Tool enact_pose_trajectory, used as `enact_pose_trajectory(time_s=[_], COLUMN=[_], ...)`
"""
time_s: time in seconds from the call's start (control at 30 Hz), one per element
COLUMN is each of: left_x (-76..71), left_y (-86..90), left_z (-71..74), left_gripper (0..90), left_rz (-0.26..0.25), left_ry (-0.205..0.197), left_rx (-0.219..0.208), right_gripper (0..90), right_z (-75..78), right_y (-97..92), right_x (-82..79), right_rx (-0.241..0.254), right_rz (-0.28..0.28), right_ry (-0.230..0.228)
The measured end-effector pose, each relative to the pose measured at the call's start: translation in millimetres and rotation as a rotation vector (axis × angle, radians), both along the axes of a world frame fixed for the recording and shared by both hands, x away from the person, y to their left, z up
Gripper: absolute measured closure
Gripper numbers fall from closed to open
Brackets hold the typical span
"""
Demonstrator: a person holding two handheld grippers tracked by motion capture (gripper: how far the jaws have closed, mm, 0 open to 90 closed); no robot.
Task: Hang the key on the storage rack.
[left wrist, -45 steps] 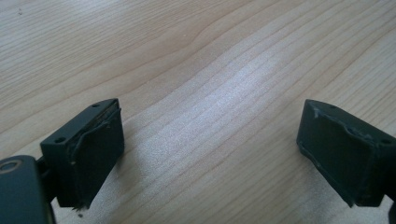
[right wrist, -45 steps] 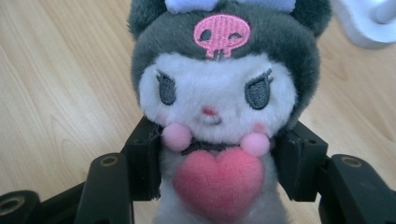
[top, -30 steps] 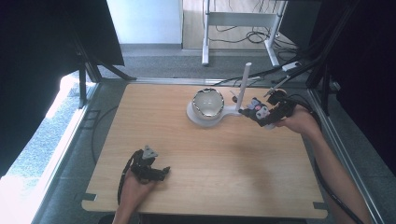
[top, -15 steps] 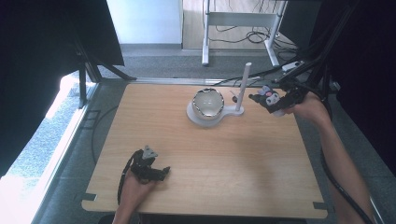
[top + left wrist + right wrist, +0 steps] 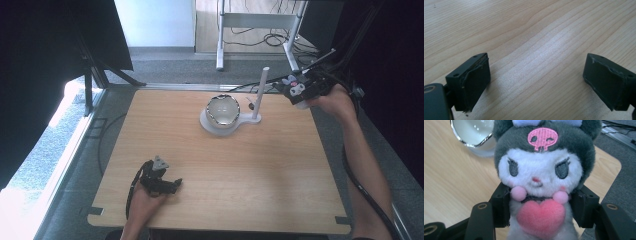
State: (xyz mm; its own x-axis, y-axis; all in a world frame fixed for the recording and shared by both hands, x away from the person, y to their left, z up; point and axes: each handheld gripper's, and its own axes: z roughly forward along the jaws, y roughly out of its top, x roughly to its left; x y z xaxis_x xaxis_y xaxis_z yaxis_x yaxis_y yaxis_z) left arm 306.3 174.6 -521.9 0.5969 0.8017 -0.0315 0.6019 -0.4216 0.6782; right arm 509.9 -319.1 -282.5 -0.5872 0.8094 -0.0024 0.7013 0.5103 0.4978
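Two risks we see: right gripper (image 5: 298, 89), fingers (image 5: 501, 205) clamping the plush (image 5: 540, 177), may knock the post (image 5: 261, 92); left gripper (image 5: 167, 186) rests wide open, empty.

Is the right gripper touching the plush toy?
Touching: in the right gripper view, the right gripper presses both black jaws against the plush toy body.

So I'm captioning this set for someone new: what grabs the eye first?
The plush toy, dark-hooded with a pink skull and heart, clamped in the right gripper above the table's far right corner. Next, the shiny bowl on a white stand with a post, far centre. The left gripper rests open on bare wood near the person.
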Motion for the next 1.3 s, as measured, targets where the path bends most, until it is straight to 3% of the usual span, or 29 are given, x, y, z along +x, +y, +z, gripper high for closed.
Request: enact_pose_trajectory(time_s=[0.33, 0.57, 1.3], left_x=[0.0, 0.0, -0.1], left_y=[0.0, 0.0, -0.1], left_z=[0.0, 0.0, -0.1], left_gripper=[7.4, 7.4, 7.4], left_rz=[0.0, 0.0, 0.001], left_ry=[0.0, 0.0, -0.001], left_rx=[0.0, 0.0, 0.0], right_gripper=[41.5, 41.5, 41.5], right_z=[11.3, 14.4, -12.3], right_y=[8.8, 18.7, 21.7], right_x=[16.6, 21.7, 0.1], right_rx=[-0.002, -0.003, 0.002], right_rz=[-0.043, -0.034, 0.07], right_ry=[-0.039, -0.064, 0.01])
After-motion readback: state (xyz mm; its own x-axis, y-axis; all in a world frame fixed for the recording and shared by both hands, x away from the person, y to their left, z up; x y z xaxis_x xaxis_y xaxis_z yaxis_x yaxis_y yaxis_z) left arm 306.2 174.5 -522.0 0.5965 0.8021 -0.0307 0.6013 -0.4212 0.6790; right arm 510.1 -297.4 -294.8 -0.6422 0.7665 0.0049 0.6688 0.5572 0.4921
